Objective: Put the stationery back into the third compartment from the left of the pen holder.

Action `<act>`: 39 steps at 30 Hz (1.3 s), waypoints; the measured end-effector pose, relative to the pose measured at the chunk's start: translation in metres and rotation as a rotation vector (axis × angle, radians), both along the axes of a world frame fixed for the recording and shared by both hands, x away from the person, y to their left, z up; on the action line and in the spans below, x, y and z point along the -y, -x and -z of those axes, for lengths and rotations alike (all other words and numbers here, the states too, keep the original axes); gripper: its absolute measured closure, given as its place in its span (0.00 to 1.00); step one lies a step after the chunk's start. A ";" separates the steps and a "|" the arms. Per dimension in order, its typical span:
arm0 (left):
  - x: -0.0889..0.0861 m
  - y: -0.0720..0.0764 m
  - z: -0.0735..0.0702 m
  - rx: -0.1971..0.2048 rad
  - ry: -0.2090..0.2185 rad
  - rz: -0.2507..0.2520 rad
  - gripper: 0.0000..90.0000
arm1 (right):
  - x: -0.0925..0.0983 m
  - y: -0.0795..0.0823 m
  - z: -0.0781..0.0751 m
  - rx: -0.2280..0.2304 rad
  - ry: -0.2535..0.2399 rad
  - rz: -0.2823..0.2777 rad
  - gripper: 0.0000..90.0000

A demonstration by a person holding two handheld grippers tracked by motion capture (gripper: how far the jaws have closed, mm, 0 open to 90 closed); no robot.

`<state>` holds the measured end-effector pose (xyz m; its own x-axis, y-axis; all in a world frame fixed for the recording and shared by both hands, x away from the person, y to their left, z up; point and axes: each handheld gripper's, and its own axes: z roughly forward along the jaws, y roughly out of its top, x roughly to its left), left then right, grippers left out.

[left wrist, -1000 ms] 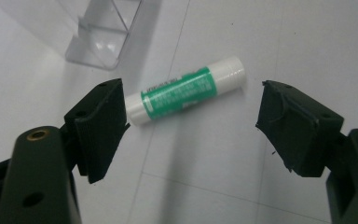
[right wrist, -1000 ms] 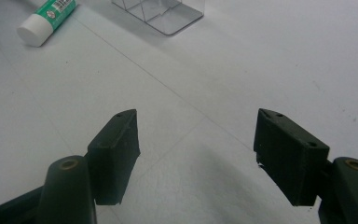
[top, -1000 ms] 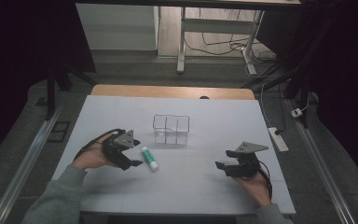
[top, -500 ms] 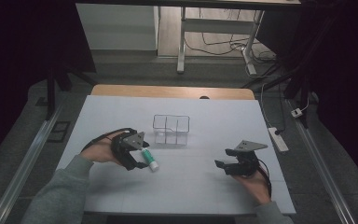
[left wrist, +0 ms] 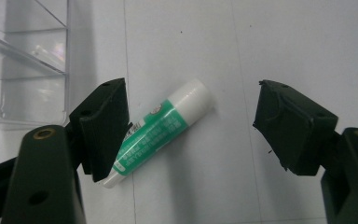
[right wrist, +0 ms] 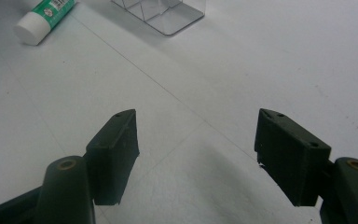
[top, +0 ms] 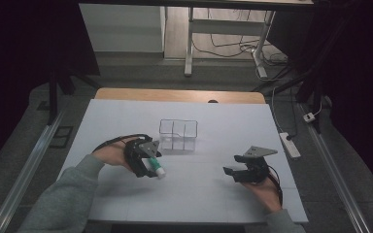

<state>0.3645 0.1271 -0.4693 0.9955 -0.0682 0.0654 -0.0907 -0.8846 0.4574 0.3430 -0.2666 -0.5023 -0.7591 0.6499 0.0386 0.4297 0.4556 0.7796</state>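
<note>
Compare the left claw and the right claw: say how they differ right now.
The left claw has the green-and-white tube lying between its jaws, beside one pad; the right claw has only bare table between its jaws. In the high view the left claw sits near the clear box, the right claw farther off. The left jaws have just been closing a little. Both stand open.

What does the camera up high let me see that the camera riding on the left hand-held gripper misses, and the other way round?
The high view alone takes in the person's sleeve, the right hand-held gripper, the whole white table and the floor cables behind it. The left gripper view alone makes out the print on the green-and-white tube and shows it lying between the open jaws of the left hand-held gripper, beside one of them. Both show the tube, the clear plastic organizer and the table.
</note>
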 end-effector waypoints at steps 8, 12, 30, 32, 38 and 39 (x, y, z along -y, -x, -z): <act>0.011 -0.006 0.005 -0.021 -0.019 0.054 0.30 | -0.001 0.000 0.001 -0.010 0.000 -0.002 0.33; 0.016 -0.009 0.007 -0.030 -0.048 0.080 0.30 | -0.001 -0.001 0.002 -0.012 0.006 -0.002 0.33; 0.033 -0.016 0.026 -0.001 -0.191 0.175 0.36 | -0.002 -0.001 0.003 -0.020 0.018 -0.003 0.32; 0.035 -0.016 0.028 0.011 -0.208 0.200 0.40 | -0.003 -0.001 0.003 -0.020 0.017 -0.006 0.32; 0.037 -0.014 0.034 0.070 -0.235 0.255 0.49 | -0.004 -0.001 0.004 -0.019 0.018 -0.010 0.32; 0.038 -0.014 0.034 0.065 -0.236 0.263 0.51 | -0.004 -0.001 0.004 -0.020 0.022 -0.009 0.32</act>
